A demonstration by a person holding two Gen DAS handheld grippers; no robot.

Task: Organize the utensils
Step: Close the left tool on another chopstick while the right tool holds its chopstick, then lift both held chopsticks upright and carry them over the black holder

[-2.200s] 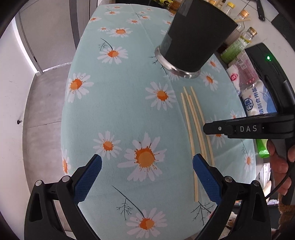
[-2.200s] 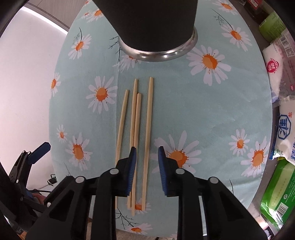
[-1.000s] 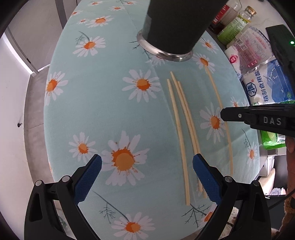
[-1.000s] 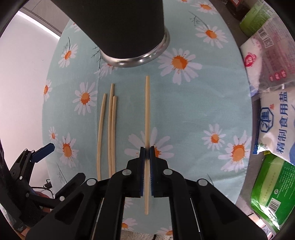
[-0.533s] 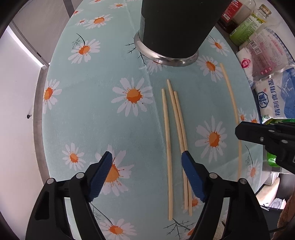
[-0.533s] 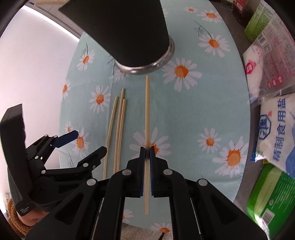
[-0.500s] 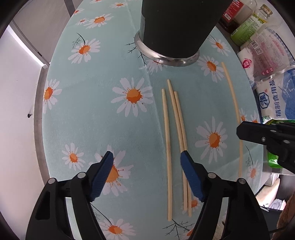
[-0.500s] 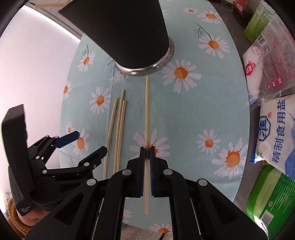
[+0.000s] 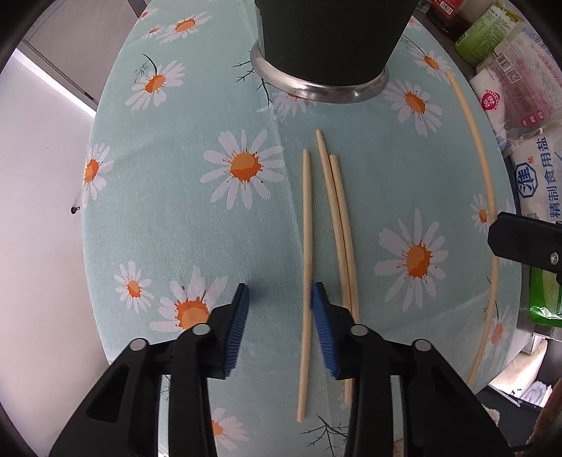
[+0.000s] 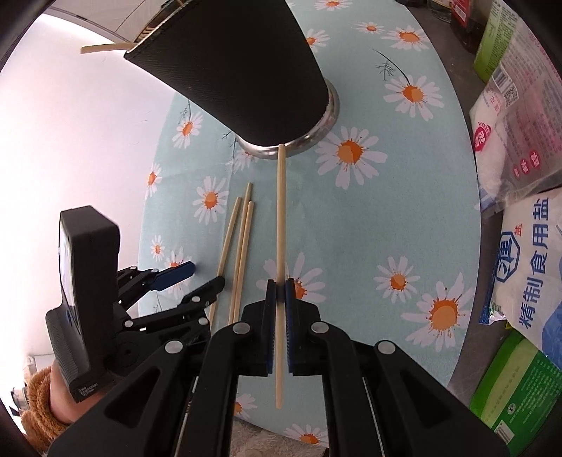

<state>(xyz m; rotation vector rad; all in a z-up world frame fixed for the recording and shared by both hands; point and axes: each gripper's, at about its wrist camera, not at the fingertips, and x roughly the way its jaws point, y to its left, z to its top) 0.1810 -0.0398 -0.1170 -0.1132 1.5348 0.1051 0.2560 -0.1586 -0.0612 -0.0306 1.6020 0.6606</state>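
Note:
Three pale wooden chopsticks lie side by side on the daisy tablecloth (image 9: 175,211), in front of a tall black utensil cup (image 9: 326,42) with a metal base. My left gripper (image 9: 281,309) points down over them and its jaws are closing. The leftmost chopstick (image 9: 307,246) lies between them beside the right pad; the left pad stands apart from it. The other two chopsticks (image 9: 339,228) lie just outside that pad. My right gripper (image 10: 280,291) is shut on a fourth chopstick (image 10: 280,211), held off the cloth with its far tip at the cup's (image 10: 239,70) base.
Bags of salt (image 10: 527,267), a green packet (image 10: 516,393) and bottles (image 9: 488,31) crowd the right side beyond the table edge. One chopstick end (image 10: 105,47) pokes from the cup's rim. A hand in a fuzzy brown sleeve (image 10: 38,414) holds the left tool.
My left gripper has moved right over the three chopsticks and its jaws have narrowed around the leftmost one. My right gripper has risen with its chopstick, which now points at the cup's base.

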